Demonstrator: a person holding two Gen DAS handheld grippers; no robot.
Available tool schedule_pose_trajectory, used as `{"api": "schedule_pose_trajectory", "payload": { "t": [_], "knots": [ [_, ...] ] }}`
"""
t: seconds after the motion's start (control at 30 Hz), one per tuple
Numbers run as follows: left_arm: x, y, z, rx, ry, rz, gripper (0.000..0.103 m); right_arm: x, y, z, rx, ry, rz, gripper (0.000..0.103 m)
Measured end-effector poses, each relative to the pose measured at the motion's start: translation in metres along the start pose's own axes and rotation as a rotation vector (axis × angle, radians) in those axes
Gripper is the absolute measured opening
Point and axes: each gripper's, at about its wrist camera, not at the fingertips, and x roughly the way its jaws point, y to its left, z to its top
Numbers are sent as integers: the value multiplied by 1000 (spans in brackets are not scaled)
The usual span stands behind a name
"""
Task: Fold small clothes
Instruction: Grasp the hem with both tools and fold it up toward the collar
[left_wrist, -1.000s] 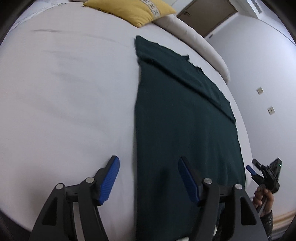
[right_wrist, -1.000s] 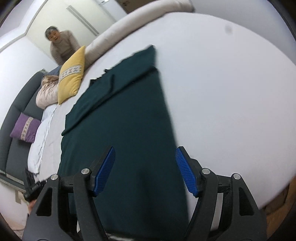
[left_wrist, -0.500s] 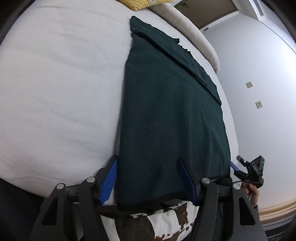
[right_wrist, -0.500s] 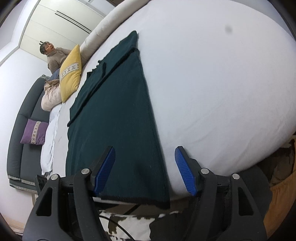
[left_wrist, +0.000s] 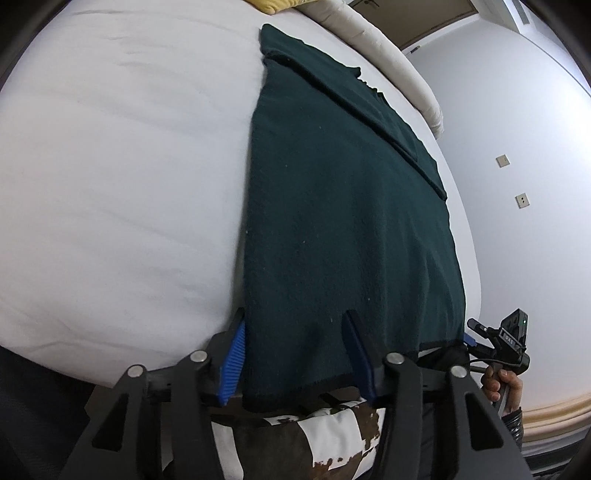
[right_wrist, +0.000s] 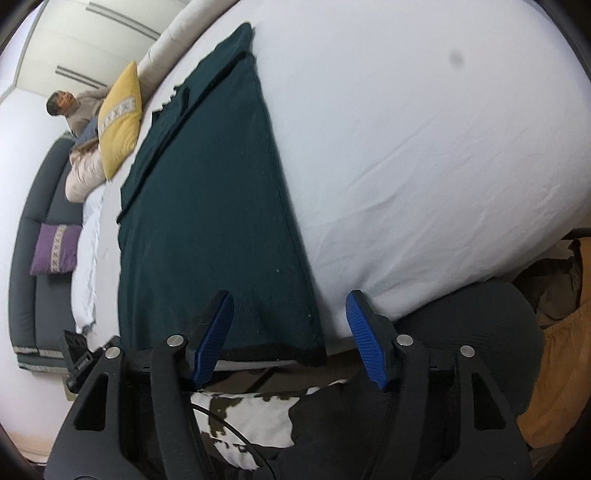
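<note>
A dark green garment (left_wrist: 343, 221) lies flat and long on the white bed (left_wrist: 129, 184), its far end folded over; it also shows in the right wrist view (right_wrist: 207, 221). My left gripper (left_wrist: 295, 354) is open at the garment's near hem, straddling its left corner at the bed's edge. My right gripper (right_wrist: 288, 336) is open at the near hem, straddling the right corner. Neither holds the cloth. The right gripper also shows in the left wrist view (left_wrist: 498, 339).
A yellow pillow (right_wrist: 120, 122) and a cream bolster (left_wrist: 388, 55) lie at the far end of the bed. A person (right_wrist: 70, 107) sits beyond, by a grey sofa with a purple cushion (right_wrist: 55, 251). A brown-and-white patterned cloth (right_wrist: 251, 410) is below the bed edge.
Both grippers have drawn back toward the near edge of the bed, from over the garment's middle to its near hem. Both stay open.
</note>
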Motion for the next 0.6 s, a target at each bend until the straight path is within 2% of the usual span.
{"api": "schedule_pose_trajectory", "payload": {
  "t": [0.03,0.1,0.17,0.2,0.27,0.3,0.37,0.47,0.6],
  "knots": [
    [0,-1,-1,2,2,5,48,1,2,-1,-12,7,-6,61],
    [3,-2,-1,7,15,19,29,4,7,-2,-20,20,-7,57],
    [5,1,-2,-1,22,29,16,7,9,-3,-25,38,-11,48],
    [5,3,-3,-4,25,29,14,8,9,-4,-28,44,-15,45],
    [4,4,-4,-2,21,29,11,11,8,-4,-31,58,-21,29],
    [4,3,-5,3,20,30,9,13,8,-5,-36,64,-23,27],
    [4,0,-5,13,15,32,8,15,10,-8,-47,69,-24,12],
    [-2,2,-5,6,2,10,8,13,12,-10,-62,60,-19,7],
    [-13,6,-2,-32,-32,-50,7,6,17,-6,-67,29,23,6]
  ]
}}
